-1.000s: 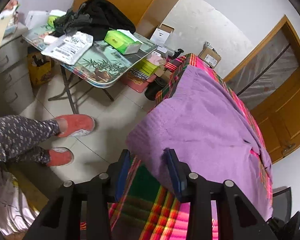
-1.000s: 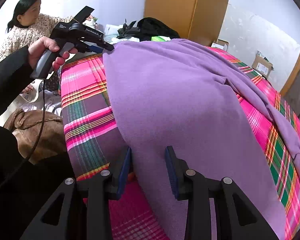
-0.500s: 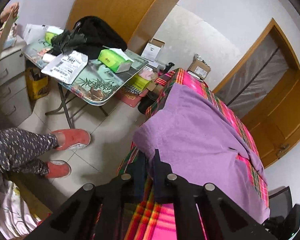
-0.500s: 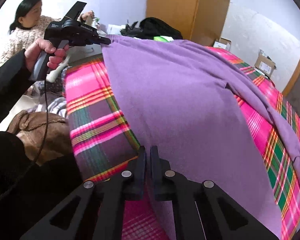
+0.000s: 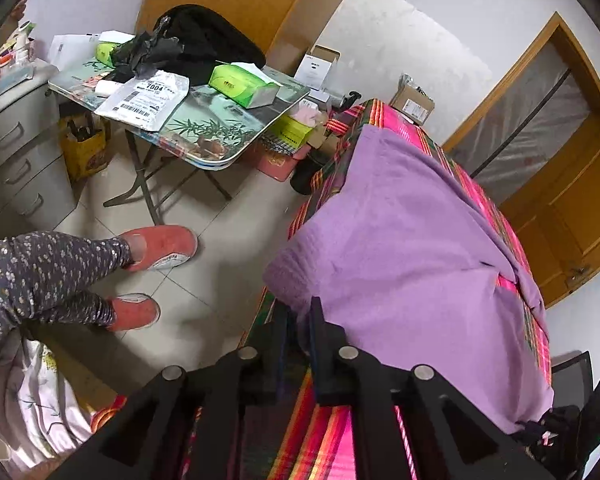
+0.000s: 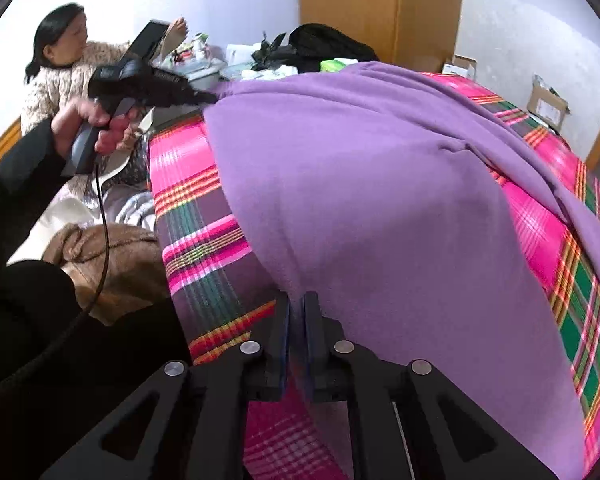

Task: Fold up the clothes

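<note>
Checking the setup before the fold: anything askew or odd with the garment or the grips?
Nothing damaged or spilled. The purple garment lies skewed across the plaid blanket, one sleeve trailing off to the side. Left gripper and right gripper each pinch a corner of its hem.

Both tongs (image 5: 298, 322) (image 6: 296, 312) just closed, pinching the purple garment's (image 6: 380, 200) hem.

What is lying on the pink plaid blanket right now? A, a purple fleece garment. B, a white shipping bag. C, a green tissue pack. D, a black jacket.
A: the purple fleece garment is spread over the pink plaid blanket, while the other things sit on a side table.
</note>
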Tool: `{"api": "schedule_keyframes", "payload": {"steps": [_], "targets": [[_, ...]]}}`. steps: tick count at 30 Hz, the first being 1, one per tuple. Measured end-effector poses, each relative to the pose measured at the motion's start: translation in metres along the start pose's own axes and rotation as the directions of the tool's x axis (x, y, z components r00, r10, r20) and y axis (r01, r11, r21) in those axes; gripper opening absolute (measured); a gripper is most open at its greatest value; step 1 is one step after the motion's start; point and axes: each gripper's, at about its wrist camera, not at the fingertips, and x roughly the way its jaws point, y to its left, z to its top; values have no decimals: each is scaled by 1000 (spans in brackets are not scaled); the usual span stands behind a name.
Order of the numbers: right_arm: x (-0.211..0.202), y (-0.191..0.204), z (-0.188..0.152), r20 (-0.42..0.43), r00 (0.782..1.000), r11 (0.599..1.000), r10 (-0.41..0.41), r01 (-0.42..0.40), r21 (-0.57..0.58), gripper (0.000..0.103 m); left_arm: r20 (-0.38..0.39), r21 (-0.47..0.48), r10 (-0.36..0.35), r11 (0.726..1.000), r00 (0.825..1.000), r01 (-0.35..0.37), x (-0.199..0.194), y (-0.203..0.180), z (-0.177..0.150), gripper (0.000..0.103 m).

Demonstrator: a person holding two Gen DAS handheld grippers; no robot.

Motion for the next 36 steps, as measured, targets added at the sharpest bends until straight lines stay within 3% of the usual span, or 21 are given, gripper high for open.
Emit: {"api": "schedule_keyframes", "payload": {"steps": [4,5,7,9,12,15,16,20,24,30,36], "targets": [[-23,-20,-2,81,997,994,-20,11,108,15,26,2,65,998,998,-65,-19,4,-4,13],[-28,-28,-3,96,994,989,-44,30,143,15,48,-3,104,995,993,-104,-26,4,-4,12],[-36,-48,-5,118,989,973,-94,66,223,16,80,-30,120,993,990,-117,-34,4,-1,13],[-41,-69,-7,131,982,946,-137,91,312,16,104,-29,103,995,989,-100,-38,-6,2,13],[-49,-93,-11,144,971,899,-190,113,423,16,129,51,36,998,991,-43,-36,-43,7,13],[-55,-112,-18,150,968,851,-203,99,515,27,110,153,-36,988,993,19,-22,-85,4,13],[-55,-116,-20,149,969,842,-196,89,532,33,94,181,-45,983,995,28,-14,-99,2,13],[-59,-119,-28,124,972,837,-202,105,536,33,29,269,-80,961,996,69,17,-141,-8,13],[-61,-127,-33,98,969,820,-229,137,556,33,-4,334,-69,940,998,66,36,-165,-20,13],[-52,-144,-45,41,970,772,-241,166,614,33,-50,361,-52,930,997,67,59,-169,-29,13],[-42,-155,-48,-10,968,745,-252,200,636,33,-41,376,-54,924,998,65,62,-166,-37,13]]}}
